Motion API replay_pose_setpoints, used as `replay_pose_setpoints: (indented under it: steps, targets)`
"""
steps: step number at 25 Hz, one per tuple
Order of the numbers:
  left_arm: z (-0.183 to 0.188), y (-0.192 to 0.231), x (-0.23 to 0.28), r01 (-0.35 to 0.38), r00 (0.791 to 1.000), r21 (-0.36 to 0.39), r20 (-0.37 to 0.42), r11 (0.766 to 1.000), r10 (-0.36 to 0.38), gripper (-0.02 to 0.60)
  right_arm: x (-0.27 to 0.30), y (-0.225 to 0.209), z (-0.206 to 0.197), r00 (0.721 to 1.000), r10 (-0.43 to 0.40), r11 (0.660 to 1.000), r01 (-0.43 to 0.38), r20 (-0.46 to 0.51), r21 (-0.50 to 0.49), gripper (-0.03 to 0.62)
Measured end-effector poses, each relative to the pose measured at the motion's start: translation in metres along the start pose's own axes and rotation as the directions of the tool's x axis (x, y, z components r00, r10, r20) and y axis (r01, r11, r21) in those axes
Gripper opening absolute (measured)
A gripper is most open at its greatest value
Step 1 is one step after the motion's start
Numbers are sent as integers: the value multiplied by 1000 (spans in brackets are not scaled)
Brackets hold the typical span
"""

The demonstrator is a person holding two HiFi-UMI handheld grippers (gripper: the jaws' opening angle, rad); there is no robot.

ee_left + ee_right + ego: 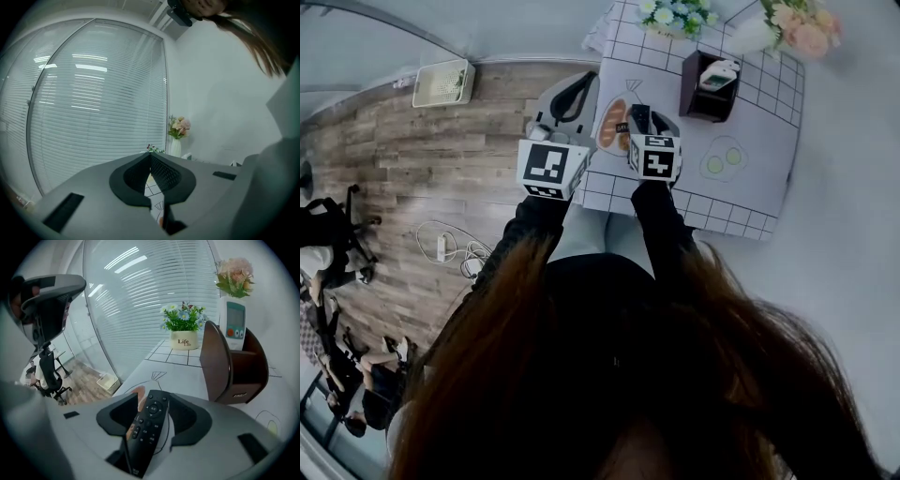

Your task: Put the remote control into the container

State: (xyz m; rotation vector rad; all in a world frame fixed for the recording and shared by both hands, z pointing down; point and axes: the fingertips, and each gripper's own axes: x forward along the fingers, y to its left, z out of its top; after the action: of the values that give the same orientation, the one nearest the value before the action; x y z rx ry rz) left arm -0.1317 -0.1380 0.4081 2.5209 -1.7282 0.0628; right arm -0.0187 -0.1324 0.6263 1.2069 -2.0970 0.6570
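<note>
A black remote control [147, 427] lies lengthwise between the jaws of my right gripper [153, 398]. The jaws stand apart, with table showing on both sides of the remote, so the pads do not press on it. I cannot tell whether it rests on the table. The brown open container [232, 366] stands ahead to the right, holding a white remote [235, 324] upright. In the head view my right gripper [637, 120] is over the table's near left part, short of the container [708, 89]. My left gripper [567, 94] hangs beside the table's left edge, its jaws together on nothing.
The table [750, 178] has a white gridded cloth with drawn shapes. A pot of blue flowers [183, 329] and a vase of pink flowers [234, 277] stand at its far edge. Wooden floor [422, 159] with cables and office chairs lies to the left.
</note>
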Motion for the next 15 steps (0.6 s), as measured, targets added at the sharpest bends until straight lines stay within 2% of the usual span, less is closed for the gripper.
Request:
replay_pose_setpoints:
  steps: [5,15]
  targets:
    - [-5,4,-3,-2,1000,-4,-15,1000,2,9,14,2,-9,994,-29,999,30,-108,13,232]
    - [-14,12,-9,-27,999,-12,-31,1000,27,8,33,-2,-9,985,-56,996,43,-162,-83,235]
